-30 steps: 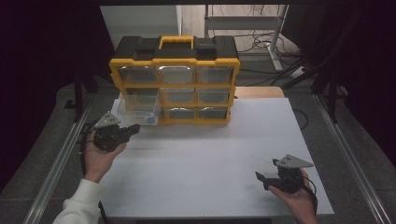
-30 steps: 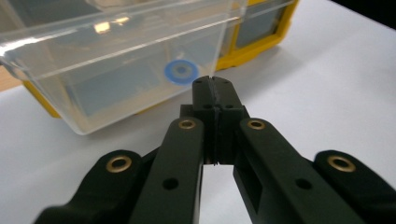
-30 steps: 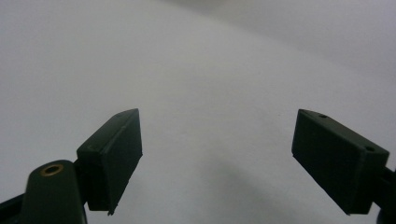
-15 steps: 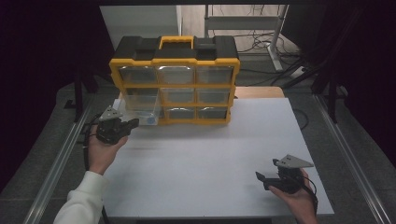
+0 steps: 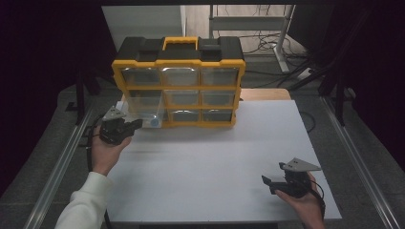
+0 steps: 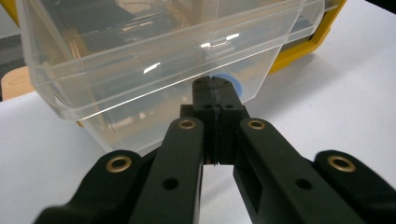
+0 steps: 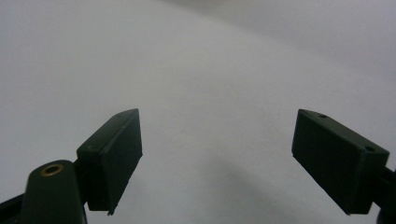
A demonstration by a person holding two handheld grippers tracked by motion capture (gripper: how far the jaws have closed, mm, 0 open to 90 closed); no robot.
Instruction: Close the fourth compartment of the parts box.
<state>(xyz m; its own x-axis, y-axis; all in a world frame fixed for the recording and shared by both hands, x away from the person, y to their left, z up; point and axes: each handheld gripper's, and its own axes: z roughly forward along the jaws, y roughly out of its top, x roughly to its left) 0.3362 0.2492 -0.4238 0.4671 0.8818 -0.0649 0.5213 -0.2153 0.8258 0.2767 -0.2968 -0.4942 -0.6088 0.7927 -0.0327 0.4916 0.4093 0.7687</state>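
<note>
At the far left of the white counter (image 5: 205, 157), a clear plastic drawer (image 5: 143, 110) sticks out toward the near side from the bottom-left slot of a yellow and black organiser case (image 5: 179, 83). The case stands upright at the far edge of the counter, with three rows of see-through drawers across its front. The left gripper (image 5: 136, 125) is held just in front of the pulled-out drawer, its fingers (image 6: 205, 93) pressed flat together with nothing visible between them. In the left gripper view their tips sit right at the drawer's front wall, over a small blue round mark (image 6: 236, 85) low on that wall; whether they actually touch the plastic cannot be told. The drawer looks empty through its clear sides. At the near right corner of the counter, well apart from the case, the right gripper (image 5: 267, 182) rests in the person's hand, its fingers (image 7: 112, 154) spread wide over bare white surface, holding nothing.
</note>
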